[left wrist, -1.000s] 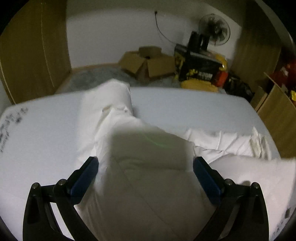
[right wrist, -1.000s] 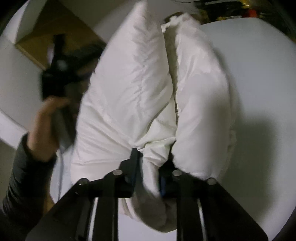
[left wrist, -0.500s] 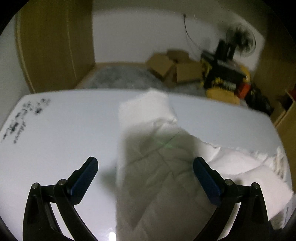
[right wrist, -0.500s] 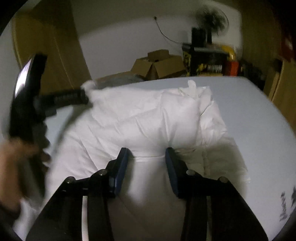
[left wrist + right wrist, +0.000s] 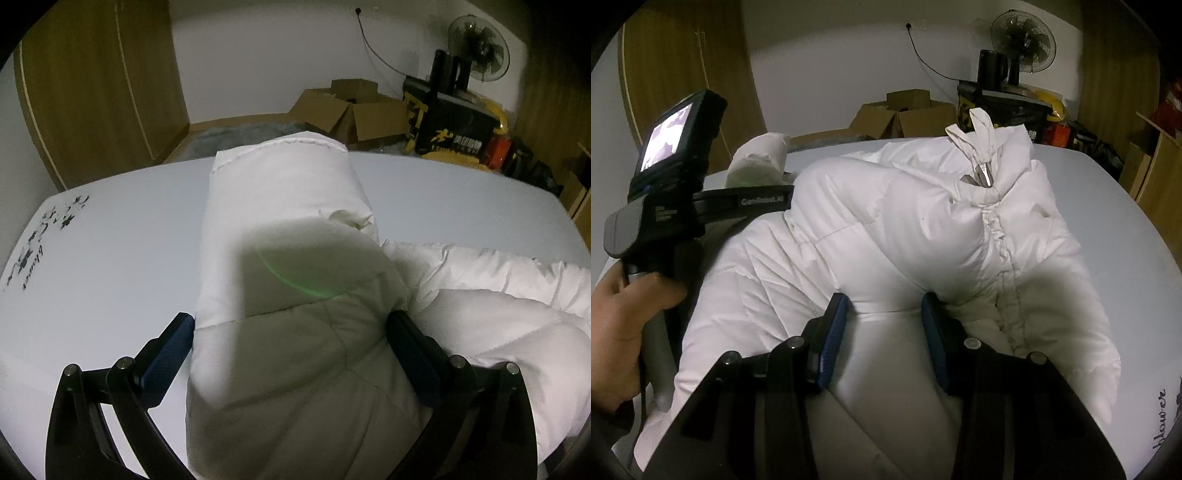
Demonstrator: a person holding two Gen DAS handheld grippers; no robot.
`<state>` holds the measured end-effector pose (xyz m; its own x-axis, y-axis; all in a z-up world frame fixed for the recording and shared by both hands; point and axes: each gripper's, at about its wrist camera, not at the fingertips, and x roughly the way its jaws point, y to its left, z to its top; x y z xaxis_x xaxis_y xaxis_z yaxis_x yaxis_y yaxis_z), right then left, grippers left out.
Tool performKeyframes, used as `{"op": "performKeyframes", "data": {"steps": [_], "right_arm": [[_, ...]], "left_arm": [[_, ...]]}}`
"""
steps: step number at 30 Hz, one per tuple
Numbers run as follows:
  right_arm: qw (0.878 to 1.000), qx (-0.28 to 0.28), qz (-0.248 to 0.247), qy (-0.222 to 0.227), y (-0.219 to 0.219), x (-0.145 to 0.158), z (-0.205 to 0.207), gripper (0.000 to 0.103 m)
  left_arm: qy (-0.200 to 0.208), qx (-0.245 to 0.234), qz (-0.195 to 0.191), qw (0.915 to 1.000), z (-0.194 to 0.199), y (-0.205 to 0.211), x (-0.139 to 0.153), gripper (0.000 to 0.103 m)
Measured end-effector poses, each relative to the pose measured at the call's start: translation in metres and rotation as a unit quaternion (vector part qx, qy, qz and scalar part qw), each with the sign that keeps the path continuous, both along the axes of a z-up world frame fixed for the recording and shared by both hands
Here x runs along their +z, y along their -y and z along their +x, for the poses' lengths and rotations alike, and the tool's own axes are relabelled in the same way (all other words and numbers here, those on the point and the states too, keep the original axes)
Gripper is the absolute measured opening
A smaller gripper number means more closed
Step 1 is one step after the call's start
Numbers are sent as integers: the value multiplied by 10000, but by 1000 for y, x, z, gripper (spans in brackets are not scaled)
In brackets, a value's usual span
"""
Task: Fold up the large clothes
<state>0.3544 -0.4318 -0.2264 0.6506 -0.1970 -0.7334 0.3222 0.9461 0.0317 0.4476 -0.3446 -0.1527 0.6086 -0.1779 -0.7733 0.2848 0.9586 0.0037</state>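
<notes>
While the puffy white quilted jacket [image 5: 923, 229] sprawls across the white desk [image 5: 110, 266] (near edge hidden), the left tool [image 5: 291, 332] gapes wide astride its sleeve; the right tool [image 5: 884, 314], just widening, half-open, straddles a fold, grip unclear.

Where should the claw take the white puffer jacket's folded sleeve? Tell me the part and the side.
Grip the sleeve at its stitched cuff, the far end. Come from above with the fingers spanning its width: it lies flat and straight on the table, and the cuff is its thinnest, firmest edge.
</notes>
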Motion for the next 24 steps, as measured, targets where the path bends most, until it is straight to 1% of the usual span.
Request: {"op": "performKeyframes", "data": {"steps": [3,6,8,9,10,11,12,13,14,15,16,17,18,19,20,21,22,23,24], "right_arm": [[10000,7,19,-13,5,1,6,43],[10000,12,57,-25,10,-6,9,43],[10000,7,71,-40,10,-6,10,43],[9999,-2,79,-69,10,-5,11,43],[9999,-2,107,-93,12,-4,12,43],[9998,16,167,-120,13,-2,13,44],[9995,69,265,-167,15,3,11,46],[9986,171,439,-254,19,12,4,48],[9978,197,581,-246,23,19,-4,53],[9964,176,822,-129,28,30,-19,66],[9932,86,1153,112,38,44,-41,76],[9891,-56,1438,317,47,53,-61,97],[9831,-186,1752,504,59,61,-82,103],[9739,-236,2183,584,72,65,-101,103],[9646,-288,2565,540,84,63,-114,103],[9505,-429,3044,450,97,55,-127,103],[9400,-519,3352,369,105,47,-136,103],[9348,-526,3503,271,108,41,-139,103],[9303,-524,3630,95,109,32,-141,103]], "left_arm": [[-15,-1,41,10000,1,-1,-2,103],[-122,-15,-26,9999,2,-1,-5,103],[-265,-33,-122,9996,8,-3,-9,103],[-332,-54,-189,9993,10,-5,-10,103],[-463,-98,-370,9982,14,-9,-11,103],[-742,-174,-679,9948,20,-17,-12,103],[-1039,-254,-952,9897,27,-28,-14,103],[-1338,-286,-1250,9827,32,-41,-12,103],[-1475,-288,-1501,9772,34,-54,-8,103],[-1595,-348,-1836,9693,36,-72,1,103],[-1731,-502,-2120,9605,40,-90,9,103],[-1909,-706,-2350,9504,45,-105,16,103],[-2045,-820,-2482,9433,49,-116,19,103],[-2241,-882,-2589,9354,54,-128,19,103],[-2457,-880,-2650,9283,60,-139,16,103],[-2672,-869,-2730,9201,65,-152,11,103],[-2740,-875,-2789,9162,67,-157,8,103],[-2830,-903,-2851,9113,69,-162,2,103],[-2883,-918,-2858,9093,70,-163,-2,103]]}}
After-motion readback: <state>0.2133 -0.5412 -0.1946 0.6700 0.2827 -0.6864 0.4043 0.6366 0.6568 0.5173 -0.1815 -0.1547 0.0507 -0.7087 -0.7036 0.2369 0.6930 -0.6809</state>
